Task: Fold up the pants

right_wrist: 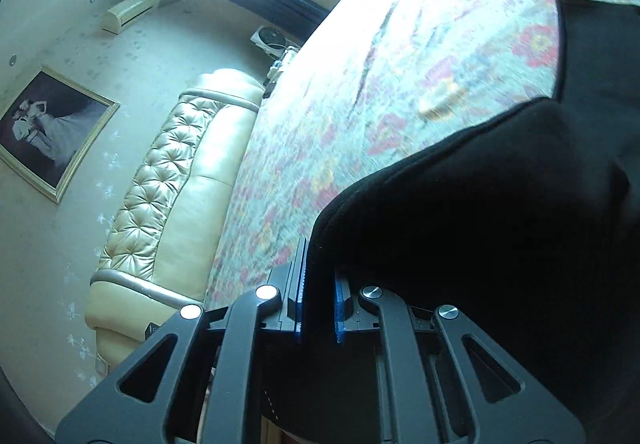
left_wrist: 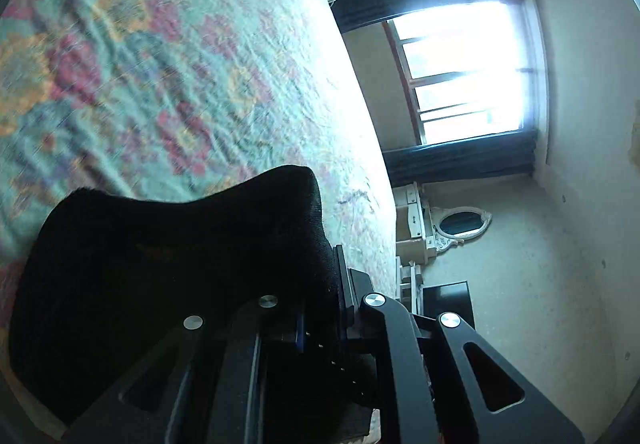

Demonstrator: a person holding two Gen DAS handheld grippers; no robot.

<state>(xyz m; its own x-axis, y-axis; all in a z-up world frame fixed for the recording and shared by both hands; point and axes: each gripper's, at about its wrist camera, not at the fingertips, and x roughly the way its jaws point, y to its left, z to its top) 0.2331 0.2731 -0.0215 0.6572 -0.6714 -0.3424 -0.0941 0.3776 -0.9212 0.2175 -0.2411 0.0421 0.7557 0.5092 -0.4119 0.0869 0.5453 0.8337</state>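
Both tongs are carrying the black pants above the floral bedspread. The right tongs are pinching a thick fold of the dark cloth between their blue pads, and the fabric drapes away to their right. The left tongs also appear clamped on the pants, though the cloth bulges over their left side and hides one finger, so that grip is less plain. The garment hangs between the two tongs, lifted off the bed ahead of them. This looks like the carry within a fold: an edge raised and being brought over. The next move probably calls for keeping both pinches firm and level, then lowering the held edge onto the rest of the pants so the layers line up without bunching.
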